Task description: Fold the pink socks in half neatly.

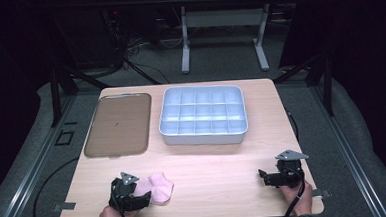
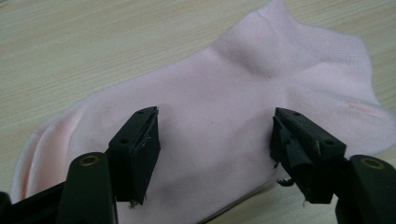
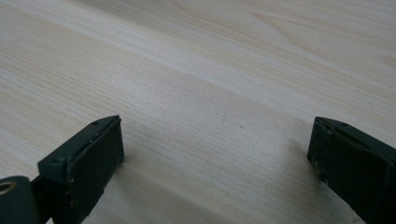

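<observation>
Here, on the far half of the light wooden table, two containers are standing side by side. The right one is a pale grey divided box with rounded corners; thin walls are cutting it into a grid of small square compartments, and all of them are looking empty. Just beside it, at the left, a flat brown tray with a thin rim and rounded corners is lying, with nothing on it except one tiny dark mark that I cannot identify.

Near the front edge, a pale pink ankle sock is lying flat on the wood grain. Its fabric is soft and finely knitted, with a ribbed cuff and slightly darker pink at the toe.

The left gripper is hovering over the sock with its black jaws spread apart, one over each side of the sock's middle, gripping nothing. The right gripper is standing well apart at the right front of the table, its jaws also wide apart over bare wood.

No writing is readable anywhere.
</observation>
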Motion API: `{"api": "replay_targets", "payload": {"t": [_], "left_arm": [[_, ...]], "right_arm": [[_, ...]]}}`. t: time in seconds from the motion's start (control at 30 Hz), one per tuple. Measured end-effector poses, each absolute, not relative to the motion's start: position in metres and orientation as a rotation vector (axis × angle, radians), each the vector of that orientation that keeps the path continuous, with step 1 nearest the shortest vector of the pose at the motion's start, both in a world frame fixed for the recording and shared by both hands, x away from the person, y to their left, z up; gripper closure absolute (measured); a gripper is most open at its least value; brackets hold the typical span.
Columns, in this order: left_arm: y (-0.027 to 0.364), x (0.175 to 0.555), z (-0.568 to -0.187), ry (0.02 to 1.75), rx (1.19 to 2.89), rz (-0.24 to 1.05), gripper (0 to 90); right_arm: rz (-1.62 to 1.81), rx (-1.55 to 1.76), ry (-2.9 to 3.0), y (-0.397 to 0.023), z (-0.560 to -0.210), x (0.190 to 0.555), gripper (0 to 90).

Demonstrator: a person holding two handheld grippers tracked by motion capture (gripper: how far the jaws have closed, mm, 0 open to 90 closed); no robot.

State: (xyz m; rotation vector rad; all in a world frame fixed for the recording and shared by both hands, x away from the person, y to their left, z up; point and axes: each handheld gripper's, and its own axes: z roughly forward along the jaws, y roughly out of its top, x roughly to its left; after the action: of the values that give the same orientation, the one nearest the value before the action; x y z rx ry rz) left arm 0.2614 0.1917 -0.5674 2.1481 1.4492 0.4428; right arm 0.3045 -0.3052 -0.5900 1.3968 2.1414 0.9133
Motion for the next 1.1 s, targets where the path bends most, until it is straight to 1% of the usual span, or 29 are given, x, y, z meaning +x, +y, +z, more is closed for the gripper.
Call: {"api": "replay_targets", "payload": {"t": [0.1, 0.17, 0.3, 0.53, 0.6, 0.8, 1.1], "left_arm": [[0.190, 0.261, -0.567, 1.443, 2.165, 0.460, 36.8], [0.189, 0.261, -0.566, 1.438, 2.168, 0.461, 41.0], [0.188, 0.259, -0.565, 1.423, 2.172, 0.461, 51.8], [0.187, 0.257, -0.566, 1.405, 2.163, 0.492, 75.0], [0.187, 0.256, -0.567, 1.399, 2.153, 0.502, 78.8], [0.190, 0.255, -0.563, 1.388, 2.117, 0.504, 81.8], [0.183, 0.254, -0.531, 1.331, 2.033, 0.491, 81.7]], "right_arm": [[0.911, 1.397, 2.143, -0.305, -0.590, 0.304, 3.1], [0.910, 1.397, 2.142, -0.305, -0.590, 0.304, 3.2], [0.906, 1.395, 2.145, -0.305, -0.590, 0.304, 3.3], [0.904, 1.395, 2.144, -0.305, -0.589, 0.304, 3.4], [0.904, 1.395, 2.144, -0.305, -0.589, 0.304, 3.5], [0.904, 1.395, 2.144, -0.306, -0.589, 0.304, 3.6], [0.914, 1.400, 2.135, -0.305, -0.590, 0.305, 3.8]]}}
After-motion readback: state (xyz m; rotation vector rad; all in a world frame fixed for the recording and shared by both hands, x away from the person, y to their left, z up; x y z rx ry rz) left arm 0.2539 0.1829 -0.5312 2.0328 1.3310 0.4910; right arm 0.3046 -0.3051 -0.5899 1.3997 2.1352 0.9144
